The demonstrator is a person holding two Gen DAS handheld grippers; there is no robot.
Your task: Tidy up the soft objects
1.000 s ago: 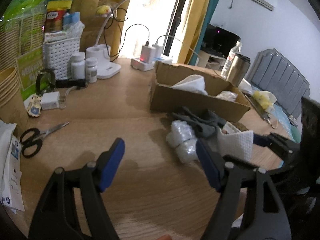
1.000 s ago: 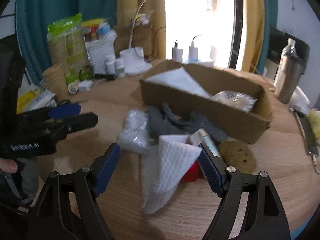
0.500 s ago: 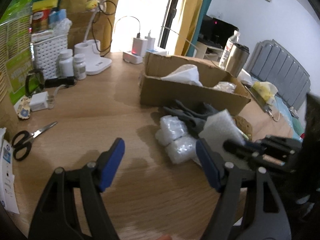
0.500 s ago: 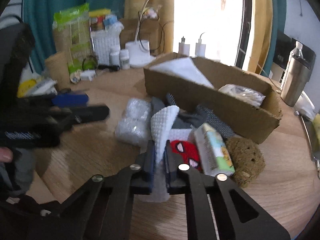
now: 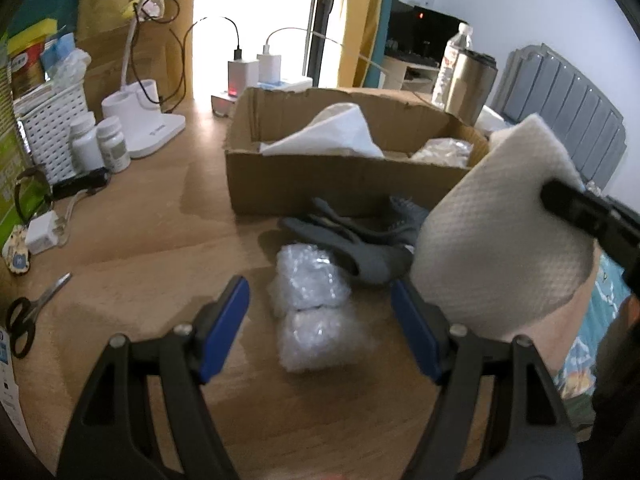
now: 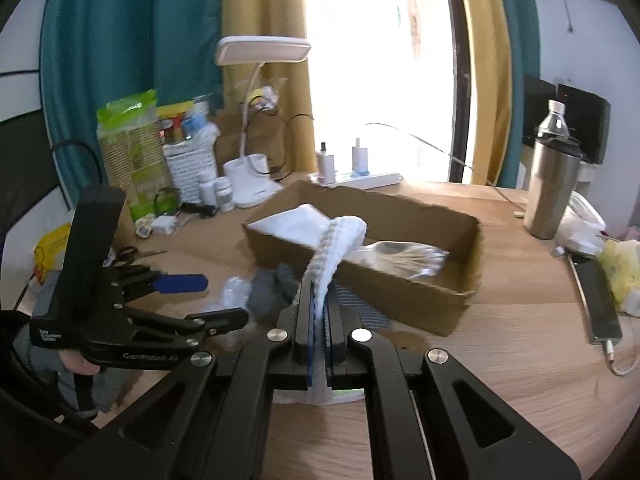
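Note:
My right gripper (image 6: 319, 300) is shut on a white textured cloth (image 6: 340, 240) and holds it lifted above the table, just in front of the cardboard box (image 6: 400, 292). The cloth also shows in the left wrist view (image 5: 500, 232), held by the right gripper's fingers (image 5: 580, 208). My left gripper (image 5: 320, 320) is open and empty, low over the table in front of a bubble-wrap bundle (image 5: 316, 308) and grey gloves (image 5: 352, 236). The box (image 5: 320, 184) holds a white cloth (image 5: 328, 132) and a plastic bag (image 5: 444, 148).
Scissors (image 5: 28, 312), pill bottles (image 5: 100, 144), a white basket (image 5: 52, 128), a lamp base (image 5: 148, 120) and chargers (image 5: 248, 72) stand left and behind. A steel flask (image 6: 552, 188), a phone (image 6: 596, 300) and a yellow bag (image 6: 624, 272) lie to the right.
My right gripper shut on the white cloth and lifted it up off the pile towards the box. My left gripper moved forward, closer to the bubble wrap, and stayed open.

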